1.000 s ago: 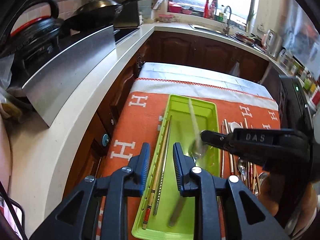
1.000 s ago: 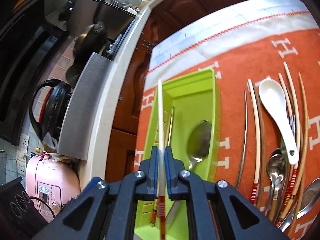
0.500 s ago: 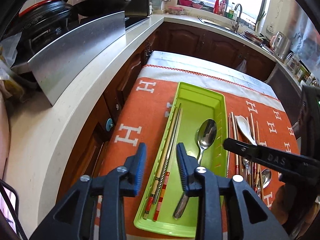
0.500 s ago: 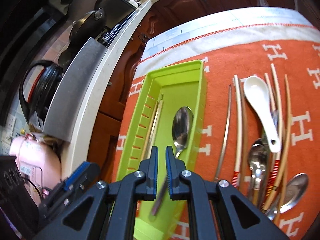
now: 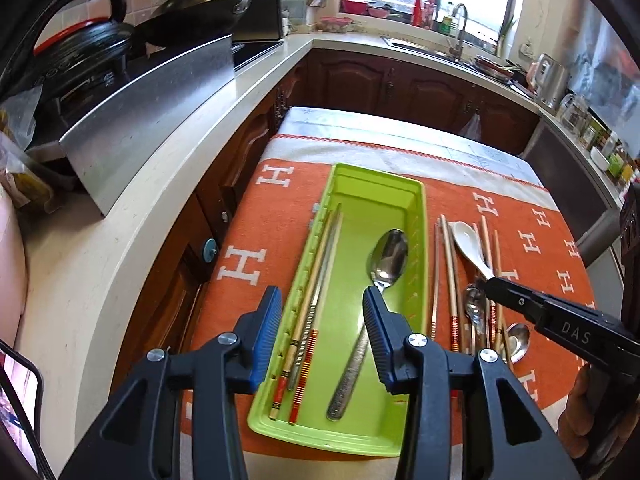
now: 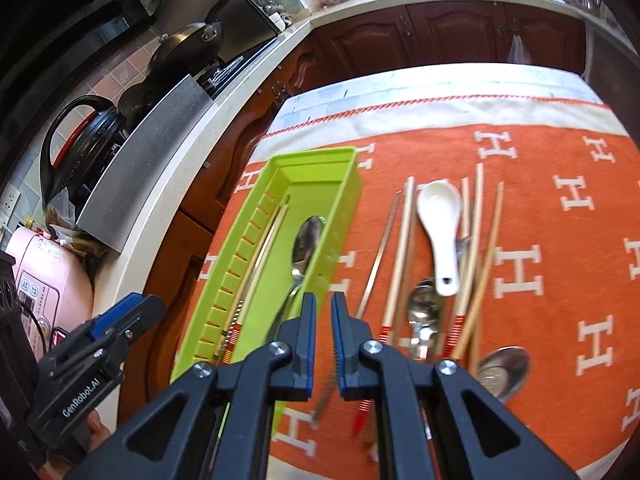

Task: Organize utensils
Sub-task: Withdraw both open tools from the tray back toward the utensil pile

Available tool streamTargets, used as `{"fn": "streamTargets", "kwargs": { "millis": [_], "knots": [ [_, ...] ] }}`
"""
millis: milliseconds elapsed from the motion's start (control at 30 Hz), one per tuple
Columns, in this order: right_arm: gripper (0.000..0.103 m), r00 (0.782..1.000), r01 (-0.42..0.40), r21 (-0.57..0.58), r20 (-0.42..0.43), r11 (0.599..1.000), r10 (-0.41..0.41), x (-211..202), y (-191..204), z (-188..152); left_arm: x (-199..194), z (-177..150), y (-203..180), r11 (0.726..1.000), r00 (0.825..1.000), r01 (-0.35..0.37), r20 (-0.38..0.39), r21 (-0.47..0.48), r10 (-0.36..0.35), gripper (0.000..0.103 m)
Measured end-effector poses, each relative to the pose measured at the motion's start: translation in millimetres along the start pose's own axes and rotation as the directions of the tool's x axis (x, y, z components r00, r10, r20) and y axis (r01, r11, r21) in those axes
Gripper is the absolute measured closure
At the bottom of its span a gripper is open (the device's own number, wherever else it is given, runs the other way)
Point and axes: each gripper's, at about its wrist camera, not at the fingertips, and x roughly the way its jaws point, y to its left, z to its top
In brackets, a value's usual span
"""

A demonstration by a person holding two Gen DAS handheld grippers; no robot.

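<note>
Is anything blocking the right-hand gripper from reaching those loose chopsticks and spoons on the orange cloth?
Nothing visible does. The right gripper, shut and empty, hovers beside the green tray, with the loose utensils lying uncovered on the orange cloth.

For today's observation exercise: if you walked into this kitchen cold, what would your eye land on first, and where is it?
First, the lime-green tray lying lengthwise on the orange cloth patterned with white H's, holding a steel spoon on its right and chopsticks along its left wall. Next, the loose pile right of the tray, topped by a white ceramic spoon. Then the left tongs, opening above the tray's near end with nothing gripped.
</note>
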Motion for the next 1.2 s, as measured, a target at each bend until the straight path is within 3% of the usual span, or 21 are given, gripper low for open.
{"fn": "streamTargets", "kwargs": {
  "millis": [267, 600, 867, 1200],
  "knots": [
    [0.094, 0.996, 0.067, -0.045, 0.054, 0.997, -0.064, -23.0, -26.7, -3.5, -1.6, -2.7, -26.5, 0.998, 0.999, 0.033, -0.013, 0.054, -0.032, 0.061],
    [0.094, 0.994, 0.106, -0.06, 0.047, 0.993, -0.104, -28.0, -53.6, -12.4, 0.8, -3.8, -55.1, 0.993, 0.998, 0.054, -0.028, 0.108, -0.051, 0.06],
    [0.094, 0.996, 0.089, -0.066, 0.029, 0.994, -0.087, -25.0, -65.5, -17.9, 6.8, -7.0, -65.3, 0.991, 0.997, 0.065, -0.053, 0.116, -0.059, 0.06],
    [0.093, 0.998, 0.065, -0.026, -0.004, 0.998, -0.065, -16.5, -86.7, -22.5, 26.9, -15.5, -76.6, 0.984, 0.984, 0.148, -0.11, 0.096, -0.137, 0.06]
  ]
}}
